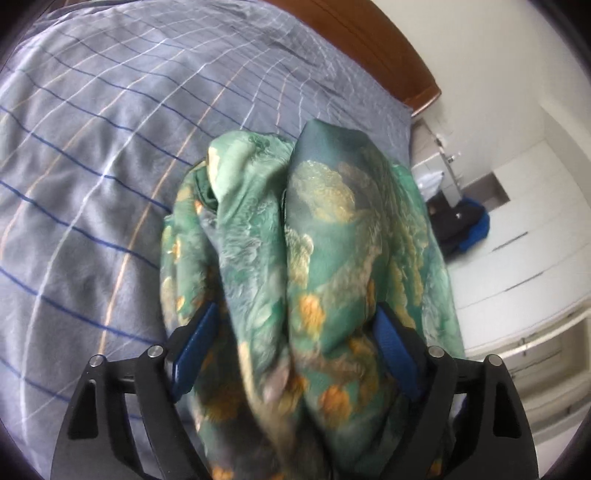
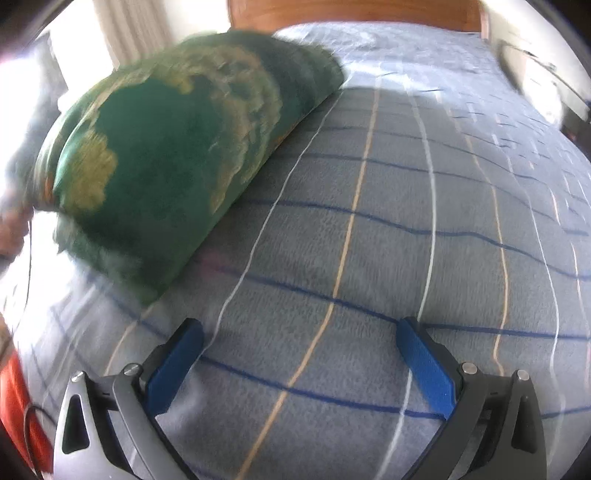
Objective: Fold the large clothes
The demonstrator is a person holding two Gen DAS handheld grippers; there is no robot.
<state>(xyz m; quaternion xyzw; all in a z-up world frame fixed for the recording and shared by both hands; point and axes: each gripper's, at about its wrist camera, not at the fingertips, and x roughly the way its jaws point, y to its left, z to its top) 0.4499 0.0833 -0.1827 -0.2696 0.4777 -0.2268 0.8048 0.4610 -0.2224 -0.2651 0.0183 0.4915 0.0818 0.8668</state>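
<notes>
Two wrist views over a bed w/ a grey-blue checked bedspread (image 2: 369, 229) and a brown wooden headboard (image 2: 351, 13) at the far end. The task's thing is a large green garment (image 1: 306, 258), printed w/ gold and orange patches, gathered into a thick, rounded bundle of several layers. In the left view the bundle fills the space between the blue pads of the left gripper (image 1: 295, 328); the jaws stand wide, and the cloth bulges past both pads, so it reads as a wide clasp on the bundle, though blur hides whether the pads truly press in. In the right view the same garment (image 2: 177, 147) appears as a plump, blurred roll at the left side of the bed, its lower edge on or just above the bedspread; can't tell which. The right gripper (image 2: 299, 350) is released, jaws spread, nothing between them, hovering over bare bedspread well apart from the roll. Handling, as a judgement: fabric looks thin, silky and prob. slippery, light for its bulk, fully limp, so layers may slide out of a loose pinch. Best hold approx. at a folded edge or corner where layers stack, pinching deep, w/ the free gripper taking the opposite end to keep the fold from sagging. A white cabinet (image 1: 524, 258) stands beside the bed.
</notes>
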